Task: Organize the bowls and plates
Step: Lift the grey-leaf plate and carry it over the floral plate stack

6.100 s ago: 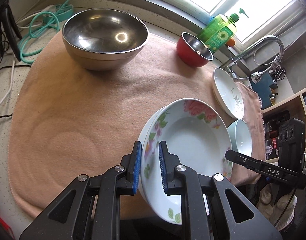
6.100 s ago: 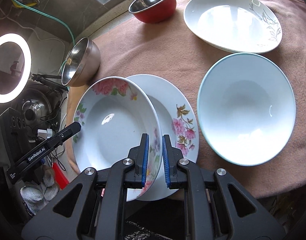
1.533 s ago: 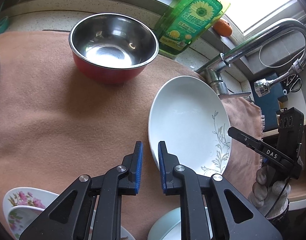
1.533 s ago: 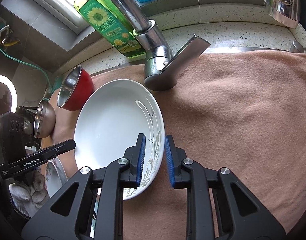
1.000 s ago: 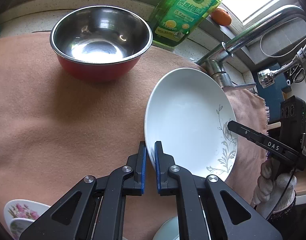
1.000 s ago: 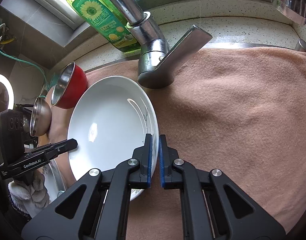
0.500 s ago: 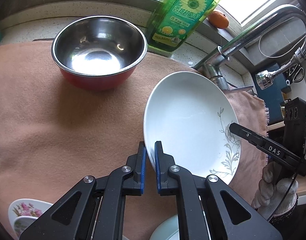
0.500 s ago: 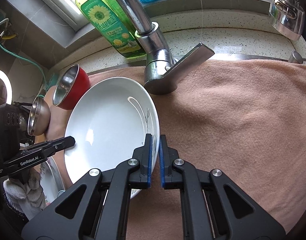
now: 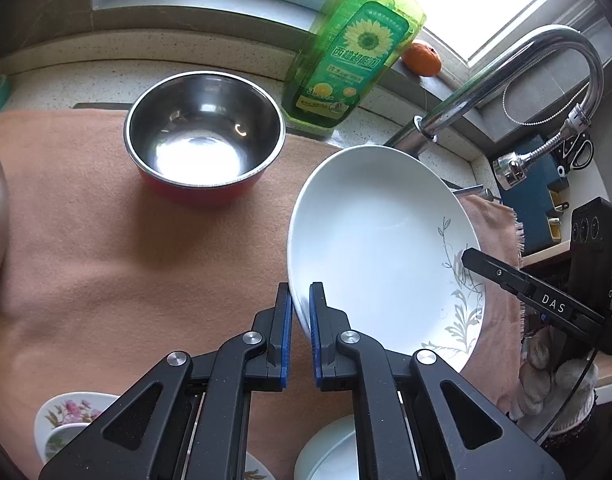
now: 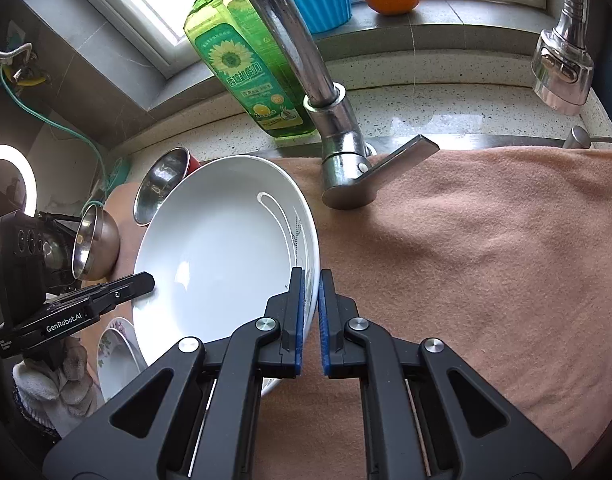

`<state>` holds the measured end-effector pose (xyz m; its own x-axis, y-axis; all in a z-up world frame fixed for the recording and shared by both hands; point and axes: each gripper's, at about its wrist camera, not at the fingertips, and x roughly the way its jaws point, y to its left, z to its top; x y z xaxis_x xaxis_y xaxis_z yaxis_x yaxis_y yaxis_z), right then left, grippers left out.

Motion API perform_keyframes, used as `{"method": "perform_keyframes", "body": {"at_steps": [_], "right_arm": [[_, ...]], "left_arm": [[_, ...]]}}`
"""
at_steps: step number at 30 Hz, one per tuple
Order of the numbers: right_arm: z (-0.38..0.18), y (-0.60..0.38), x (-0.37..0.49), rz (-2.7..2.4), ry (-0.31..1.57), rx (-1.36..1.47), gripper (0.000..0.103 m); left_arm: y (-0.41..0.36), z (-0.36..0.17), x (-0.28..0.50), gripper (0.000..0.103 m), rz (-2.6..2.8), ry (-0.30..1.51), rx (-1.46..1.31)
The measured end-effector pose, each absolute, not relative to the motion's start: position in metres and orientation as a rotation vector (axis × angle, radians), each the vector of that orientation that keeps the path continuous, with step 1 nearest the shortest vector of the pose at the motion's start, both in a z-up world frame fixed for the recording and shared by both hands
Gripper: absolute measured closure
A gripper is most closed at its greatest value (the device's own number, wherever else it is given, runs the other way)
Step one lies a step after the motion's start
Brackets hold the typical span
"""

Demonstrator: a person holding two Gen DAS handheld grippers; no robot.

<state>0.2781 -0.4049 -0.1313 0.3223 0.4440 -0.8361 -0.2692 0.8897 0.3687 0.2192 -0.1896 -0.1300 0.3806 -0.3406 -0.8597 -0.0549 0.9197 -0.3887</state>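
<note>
Both the left gripper (image 9: 300, 312) and right gripper (image 10: 312, 304) are now pinching the white plate (image 9: 378, 240), lifting it off the cloth (image 9: 105, 260) for stacking.

A home kitchen: faucet (image 10: 330, 128), dish soap bottle (image 9: 346, 60), speckled counter (image 10: 446, 96) under a window.

Left claw (image 9: 300, 300) and right claw (image 10: 312, 284) clamp opposite rims (both angled downward).

We have the right gripper (image 10: 312, 284) clamped on the white plate's (image 10: 221, 248) rim, the left gripper (image 10: 143, 280) at its far edge. The plate tilts above the cloth (image 10: 486, 264), tap (image 10: 338, 152) just behind.
</note>
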Motion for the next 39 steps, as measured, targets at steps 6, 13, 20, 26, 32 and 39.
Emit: {"method": "perform_keyframes", "body": {"at_steps": [6,13,20,26,32,39], "right_arm": [[-0.103,-0.387,0.259,0.466,1.108,0.171,0.097],[-0.082,-0.358,0.228,0.452,1.075,0.172,0.097],[-0.076,-0.324,0.191,0.444,1.071,0.175,0.097],[-0.078,-0.292,0.161,0.455,1.081,0.174,0.096],[-0.078,-0.268,0.137,0.454,1.082,0.170,0.096],[-0.085,-0.251,0.112,0.453,1.101,0.169,0.095]], "left_arm": [[-0.169,-0.101,0.208,0.096,-0.205,1.120,-0.373],[-0.142,-0.083,0.191,0.096,-0.234,1.096,-0.359],[-0.111,-0.078,0.162,0.096,-0.246,1.096,-0.355],[-0.079,-0.077,0.138,0.096,-0.238,1.105,-0.349],[-0.058,-0.075,0.120,0.096,-0.236,1.102,-0.348],[-0.039,-0.080,0.102,0.096,-0.239,1.108,-0.357]]}}
